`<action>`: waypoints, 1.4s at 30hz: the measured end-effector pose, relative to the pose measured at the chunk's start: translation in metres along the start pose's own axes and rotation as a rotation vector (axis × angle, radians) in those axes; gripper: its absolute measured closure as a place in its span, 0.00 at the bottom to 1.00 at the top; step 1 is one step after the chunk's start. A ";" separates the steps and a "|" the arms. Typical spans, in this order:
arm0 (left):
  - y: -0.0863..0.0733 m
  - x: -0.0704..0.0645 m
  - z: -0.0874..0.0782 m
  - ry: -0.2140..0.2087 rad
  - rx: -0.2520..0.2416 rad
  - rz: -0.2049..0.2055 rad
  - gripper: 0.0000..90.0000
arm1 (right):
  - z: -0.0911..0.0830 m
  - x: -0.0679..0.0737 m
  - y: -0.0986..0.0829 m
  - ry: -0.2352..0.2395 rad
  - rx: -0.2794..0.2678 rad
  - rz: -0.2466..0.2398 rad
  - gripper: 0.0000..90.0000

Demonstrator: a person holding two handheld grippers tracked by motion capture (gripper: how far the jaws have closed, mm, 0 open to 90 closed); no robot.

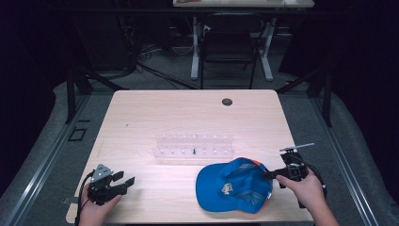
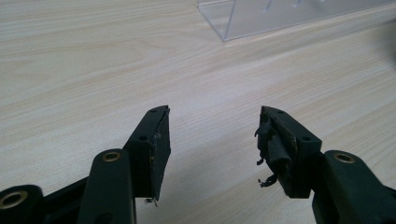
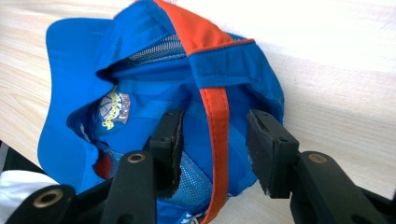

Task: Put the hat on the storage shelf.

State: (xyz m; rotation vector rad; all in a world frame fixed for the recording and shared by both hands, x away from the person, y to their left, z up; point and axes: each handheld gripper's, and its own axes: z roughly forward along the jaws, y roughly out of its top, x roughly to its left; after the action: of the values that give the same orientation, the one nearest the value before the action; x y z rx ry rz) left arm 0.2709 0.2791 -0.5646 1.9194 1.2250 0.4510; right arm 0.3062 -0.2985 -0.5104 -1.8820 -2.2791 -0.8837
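Leftmost, the left gripper (image 1: pixel 123 181) rests low at the table's (image 1: pixel 141 117) near-left corner, jaws spread apart with bare wood between them. It looks parked, clear of the work (pad lining frayed in its own view).

Centre: a clear rack (image 1: pixel 194 145) lies across the table, two rows of small pegs, one dark peg in the front row. Its corner shows at the top of the left gripper view (image 2: pixel 224 21). A dark grommet (image 1: pixel 227 101) sits farther back.

Right of centre: the cap (image 1: pixel 233 184), blue with orange trim, lies near the front edge, inside up, brim toward the left. Probably so the back rim is easy to take.

Right: the right gripper (image 1: pixel 270 175) is at the cap's back edge. Jaws released, straddling the orange band (image 3: pixel 217 121) and mesh lining, not closed on it. My read: lined up for a pinch on the rim.

Writing: a round yellow-and-blue emblem (image 3: pixel 113 111) inside the cap; lettering too small to read.
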 end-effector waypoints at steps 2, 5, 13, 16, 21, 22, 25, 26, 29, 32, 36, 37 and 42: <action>0.000 0.000 0.000 0.000 0.001 0.000 0.49 | 0.001 -0.001 0.000 0.003 0.024 -0.009 0.63; 0.000 0.000 0.000 0.000 0.001 0.000 0.49 | 0.009 -0.001 -0.001 0.013 0.026 0.013 0.63; 0.000 0.000 0.001 0.001 0.005 0.003 0.49 | 0.017 -0.004 -0.001 0.050 0.062 0.015 0.64; -0.001 0.000 0.001 0.002 0.005 0.003 0.49 | 0.017 -0.004 -0.002 0.074 0.068 0.020 0.65; -0.001 -0.001 0.002 0.006 0.012 0.014 0.49 | 0.013 -0.004 -0.003 0.096 0.058 0.032 0.67; -0.001 -0.002 0.002 0.006 0.012 0.015 0.49 | 0.012 -0.003 -0.003 0.099 0.058 0.031 0.68; -0.001 -0.002 0.002 0.006 0.012 0.015 0.49 | 0.011 -0.003 -0.003 0.106 0.061 0.024 0.69; -0.001 -0.002 0.002 0.005 0.012 0.013 0.49 | 0.009 -0.002 -0.004 0.112 0.054 0.028 0.70; -0.001 -0.001 0.002 0.008 0.013 0.012 0.49 | 0.007 -0.001 -0.004 0.118 0.051 0.028 0.71; -0.001 -0.001 0.002 0.008 0.014 0.012 0.49 | 0.003 -0.001 -0.004 0.121 0.051 0.019 0.73; -0.001 -0.001 0.002 0.008 0.011 0.012 0.49 | -0.001 0.000 -0.005 0.134 0.045 0.019 0.73; -0.001 -0.001 0.002 0.008 0.012 0.012 0.49 | -0.001 0.000 -0.005 0.134 0.045 0.019 0.73; -0.001 -0.001 0.002 0.009 0.013 0.013 0.49 | -0.007 0.003 -0.005 0.141 0.037 -0.002 0.74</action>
State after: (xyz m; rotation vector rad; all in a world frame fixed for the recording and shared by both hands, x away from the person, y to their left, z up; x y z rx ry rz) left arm 0.2712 0.2771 -0.5663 1.9394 1.2249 0.4602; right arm 0.2986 -0.3000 -0.5055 -1.7430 -2.2001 -0.9353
